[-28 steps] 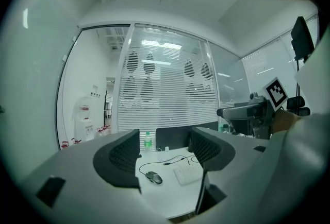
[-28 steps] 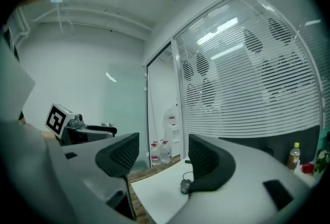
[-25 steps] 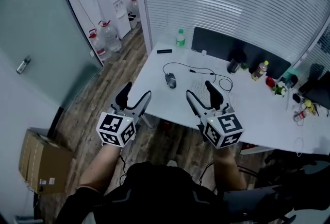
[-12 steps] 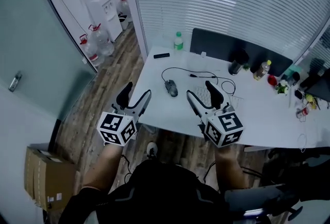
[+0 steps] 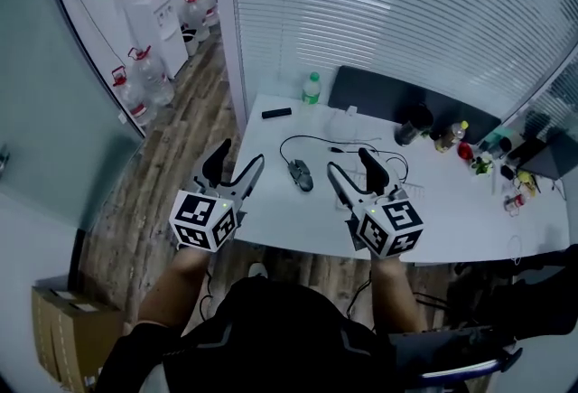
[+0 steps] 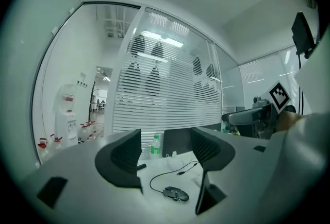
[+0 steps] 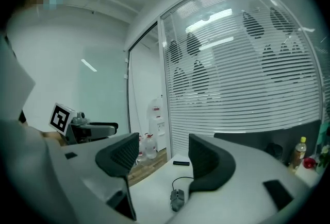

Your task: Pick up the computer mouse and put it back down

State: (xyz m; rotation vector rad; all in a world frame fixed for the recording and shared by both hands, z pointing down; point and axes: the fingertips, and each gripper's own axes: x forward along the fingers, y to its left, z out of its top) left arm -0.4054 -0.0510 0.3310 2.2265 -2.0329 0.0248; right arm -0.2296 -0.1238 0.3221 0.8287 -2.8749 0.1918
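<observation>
A dark computer mouse (image 5: pixel 300 173) with a black cable lies on the white desk (image 5: pixel 280 210), near its front left part. Both grippers hover in the air short of the desk's front edge. In the head view my left gripper (image 5: pixel 237 163) is left of the mouse and my right gripper (image 5: pixel 352 163) is right of it. Both stand open with nothing between their jaws. The left gripper view has the mouse (image 6: pixel 176 193) low between the open left gripper (image 6: pixel 166 153) jaws, some way ahead. In the right gripper view the mouse (image 7: pixel 177 199) lies ahead of the open right gripper (image 7: pixel 162 158).
On the desk stand a green-capped bottle (image 5: pixel 311 88), a small black device (image 5: pixel 276 113), a dark panel (image 5: pixel 379 99) and bottles and clutter at the right end (image 5: pixel 479 156). A water dispenser (image 5: pixel 149 7) with jugs is at the back left, a cardboard box (image 5: pixel 68 332) on the floor.
Both grippers and the person have moved forward toward the desk, which now lies closer under the jaws. Both pairs of jaws have stayed open and empty.
</observation>
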